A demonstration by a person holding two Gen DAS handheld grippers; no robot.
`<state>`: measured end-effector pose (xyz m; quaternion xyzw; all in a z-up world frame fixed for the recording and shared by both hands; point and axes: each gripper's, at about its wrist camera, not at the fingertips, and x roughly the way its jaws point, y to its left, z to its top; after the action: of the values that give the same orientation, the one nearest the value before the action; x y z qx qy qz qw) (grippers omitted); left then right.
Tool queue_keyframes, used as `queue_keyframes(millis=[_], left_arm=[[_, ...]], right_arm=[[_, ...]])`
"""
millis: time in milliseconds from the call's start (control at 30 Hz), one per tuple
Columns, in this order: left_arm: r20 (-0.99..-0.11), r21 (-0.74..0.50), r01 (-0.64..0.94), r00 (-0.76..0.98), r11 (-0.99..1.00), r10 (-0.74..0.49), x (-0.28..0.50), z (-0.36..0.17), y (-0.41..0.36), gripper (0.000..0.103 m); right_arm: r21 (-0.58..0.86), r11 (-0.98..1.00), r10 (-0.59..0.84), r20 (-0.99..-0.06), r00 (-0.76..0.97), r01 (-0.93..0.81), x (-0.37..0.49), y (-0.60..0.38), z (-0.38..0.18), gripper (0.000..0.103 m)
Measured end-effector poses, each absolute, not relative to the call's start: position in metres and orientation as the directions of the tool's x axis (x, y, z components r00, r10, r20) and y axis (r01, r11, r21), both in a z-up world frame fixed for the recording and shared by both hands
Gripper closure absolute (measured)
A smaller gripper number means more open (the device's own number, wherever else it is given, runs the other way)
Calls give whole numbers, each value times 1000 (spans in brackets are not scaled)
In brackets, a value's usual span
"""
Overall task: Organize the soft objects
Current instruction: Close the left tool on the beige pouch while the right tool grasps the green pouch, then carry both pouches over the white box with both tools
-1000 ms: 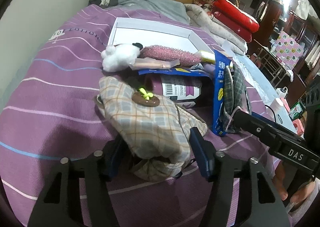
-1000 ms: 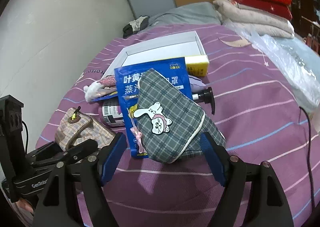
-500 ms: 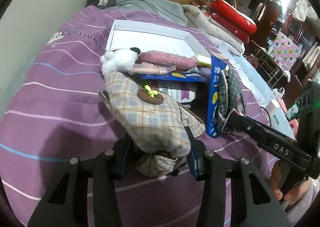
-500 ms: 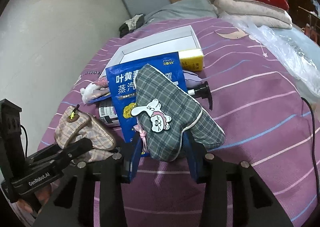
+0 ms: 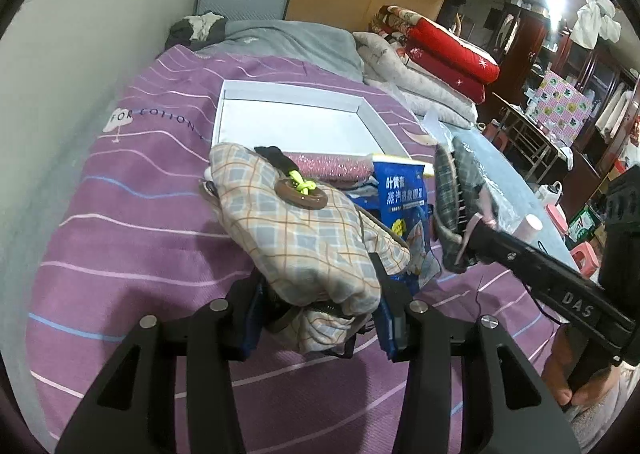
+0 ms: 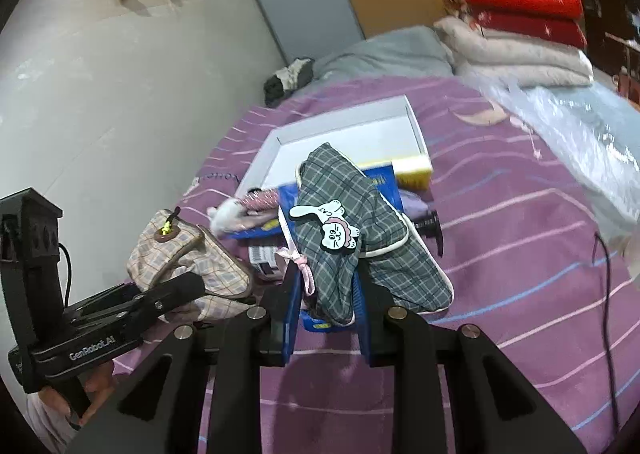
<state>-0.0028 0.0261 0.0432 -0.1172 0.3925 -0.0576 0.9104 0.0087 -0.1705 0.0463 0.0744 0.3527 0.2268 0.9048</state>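
Note:
My left gripper (image 5: pixel 320 318) is shut on a beige plaid pouch (image 5: pixel 292 230) with a brown button and green knot, lifted off the purple bedspread; it also shows in the right wrist view (image 6: pixel 188 254). My right gripper (image 6: pixel 326 310) is shut on a grey plaid pouch (image 6: pixel 344 230) with a white cat patch, raised and tilted; it shows in the left wrist view (image 5: pixel 456 197) too. The empty white tray (image 5: pixel 296 125) lies beyond both; it also appears in the right wrist view (image 6: pixel 352 133).
A blue packet (image 5: pixel 404 197), a pink glittery roll (image 5: pixel 332 169), a white plush (image 6: pixel 224 213), a pump bottle (image 6: pixel 432 221) and a yellow sponge (image 6: pixel 412 169) lie before the tray. Folded red and beige quilts (image 6: pixel 516 33) are stacked at the back right. A wall runs along the left.
Both grippers have closed on their pouches and lifted them off the bed. The grey pouch has tilted up and the blue packet beneath it has shifted.

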Motion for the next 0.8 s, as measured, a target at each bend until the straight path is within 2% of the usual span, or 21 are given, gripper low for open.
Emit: queue_keyframes(millis=[167,333,500,800], left_arm=[[-690,-321,10,683,947,-241,7,54,35,56],[-680,-297,-15,705,955,-200,24,70,42,56],[-664,-304,-1,717,953,-211,51,84,50,56],[-675,-348,27,687,937,-270,111,83,67,56]], right_arm=[[279,881,471,-582,663,-381,13,-172,65,80],[247,891,451,-584,675,-381,32,-171,79,80],[193,886,449,-583,677,-421,61,-163,100,80],[240,880,463,-626,627,-410,131,-151,101,80]])
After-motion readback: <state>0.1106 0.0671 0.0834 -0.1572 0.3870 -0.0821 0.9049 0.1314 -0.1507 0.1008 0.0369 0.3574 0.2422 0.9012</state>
